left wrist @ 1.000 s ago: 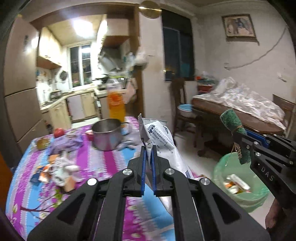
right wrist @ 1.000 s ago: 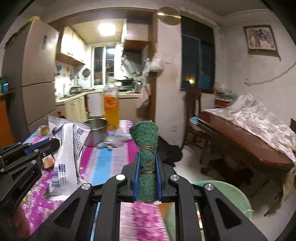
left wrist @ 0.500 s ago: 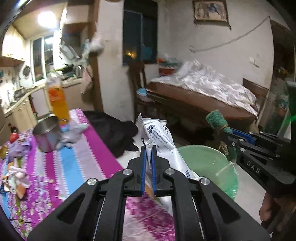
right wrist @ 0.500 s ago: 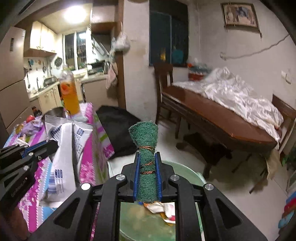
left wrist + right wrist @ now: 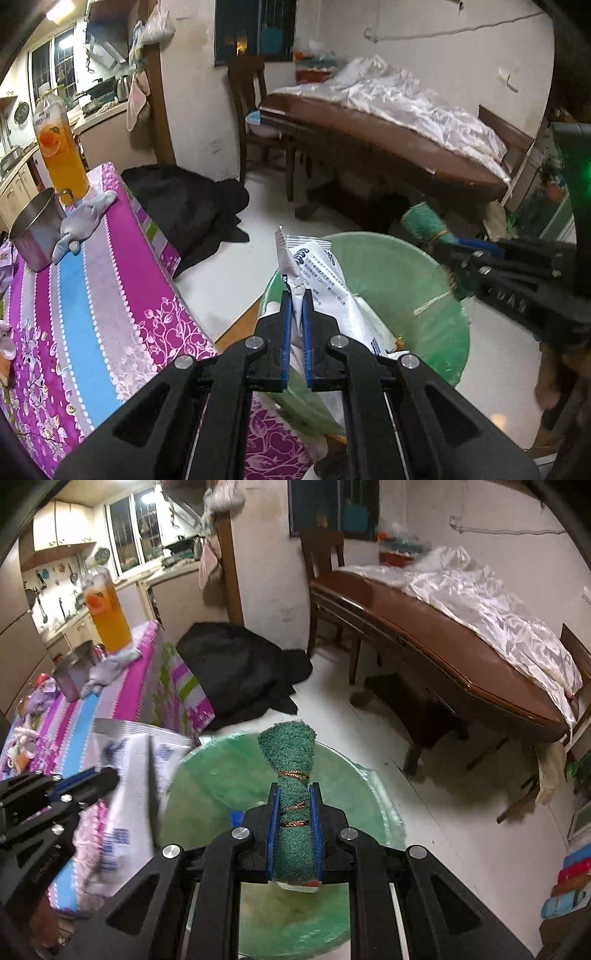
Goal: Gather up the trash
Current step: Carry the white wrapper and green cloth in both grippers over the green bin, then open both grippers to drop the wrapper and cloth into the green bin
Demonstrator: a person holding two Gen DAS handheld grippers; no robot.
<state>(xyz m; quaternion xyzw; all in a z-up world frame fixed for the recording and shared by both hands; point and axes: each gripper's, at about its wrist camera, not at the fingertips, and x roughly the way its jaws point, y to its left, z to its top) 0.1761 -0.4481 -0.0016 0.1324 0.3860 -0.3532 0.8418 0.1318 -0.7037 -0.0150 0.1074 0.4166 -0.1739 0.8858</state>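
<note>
My left gripper (image 5: 295, 299) is shut on a white printed plastic wrapper (image 5: 321, 280) and holds it over the near rim of a green trash bin (image 5: 391, 273) on the floor. My right gripper (image 5: 294, 794) is shut on a rolled green scouring pad tied with copper wire (image 5: 291, 760), held above the same bin (image 5: 229, 775). The right gripper and its pad (image 5: 424, 225) show at the right of the left wrist view. The left gripper (image 5: 107, 775) with the blurred wrapper (image 5: 136, 775) shows at the left of the right wrist view. Some trash lies inside the bin.
A table with a purple striped cloth (image 5: 92, 295) stands left of the bin, carrying a steel pot (image 5: 33, 232), an orange drink bottle (image 5: 61, 147) and a grey rag (image 5: 85, 218). A black bag (image 5: 236, 672) lies on the floor. A brown table (image 5: 443, 646) with white sheeting and a chair stand behind.
Both grippers have swung right from over the table to above the green bin and tilted down, each still gripping its item.
</note>
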